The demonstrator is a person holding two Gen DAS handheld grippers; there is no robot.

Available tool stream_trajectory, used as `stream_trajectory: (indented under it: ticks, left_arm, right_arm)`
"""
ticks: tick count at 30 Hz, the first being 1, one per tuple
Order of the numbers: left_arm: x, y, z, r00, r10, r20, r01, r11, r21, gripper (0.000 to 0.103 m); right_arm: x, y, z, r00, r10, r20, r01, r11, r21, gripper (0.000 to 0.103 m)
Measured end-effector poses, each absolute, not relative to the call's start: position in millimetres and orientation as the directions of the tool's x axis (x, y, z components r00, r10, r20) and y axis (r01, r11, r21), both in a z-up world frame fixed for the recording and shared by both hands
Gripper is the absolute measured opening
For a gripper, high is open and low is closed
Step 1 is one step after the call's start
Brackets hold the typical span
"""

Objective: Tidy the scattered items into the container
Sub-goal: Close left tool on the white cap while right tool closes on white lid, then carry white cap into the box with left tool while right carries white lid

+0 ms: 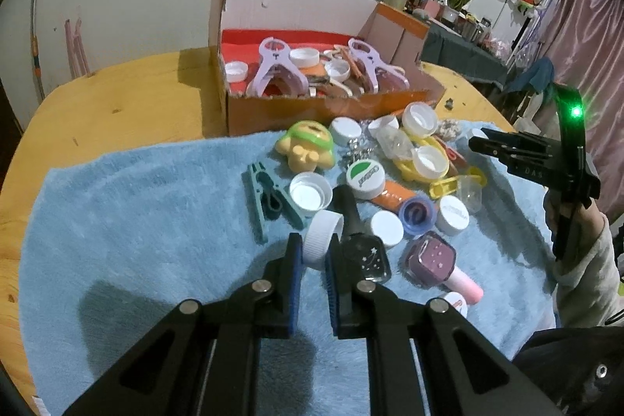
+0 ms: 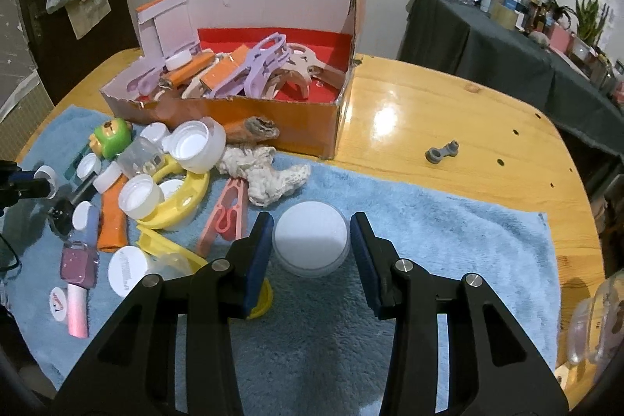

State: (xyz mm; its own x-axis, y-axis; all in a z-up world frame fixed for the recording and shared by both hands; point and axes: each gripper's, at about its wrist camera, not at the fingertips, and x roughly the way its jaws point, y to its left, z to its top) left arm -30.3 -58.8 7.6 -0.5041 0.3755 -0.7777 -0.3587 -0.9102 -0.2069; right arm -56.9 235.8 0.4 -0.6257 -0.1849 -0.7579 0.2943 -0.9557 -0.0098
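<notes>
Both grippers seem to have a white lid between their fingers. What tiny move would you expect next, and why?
Probably the right gripper closes on the round white lid: its fingers flank the lid with gaps on both sides. The left gripper already pinches a ribbed white cap, so lifting it toward the box could follow.

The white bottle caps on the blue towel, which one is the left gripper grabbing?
The ribbed white cap standing on its edge between the left gripper fingers. The other caps lie flat, untouched.

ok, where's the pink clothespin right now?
Right wrist view: the pink clothespin lies on the blue towel, just left of the right gripper, between the yellow ring and the white coral.
</notes>
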Motion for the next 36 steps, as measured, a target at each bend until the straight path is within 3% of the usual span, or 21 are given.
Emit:
stream_trajectory:
  ticks: [36]
  left_arm:
    - [-57.0,-44.2,61.0,-0.588,0.367,-0.721,-0.381,-0.912,-0.154,0.012]
  right_arm:
    - [-75.9,209.8,74.6,-0.707,-0.241,-0.665,0.364,-0.930,-0.051,0.039]
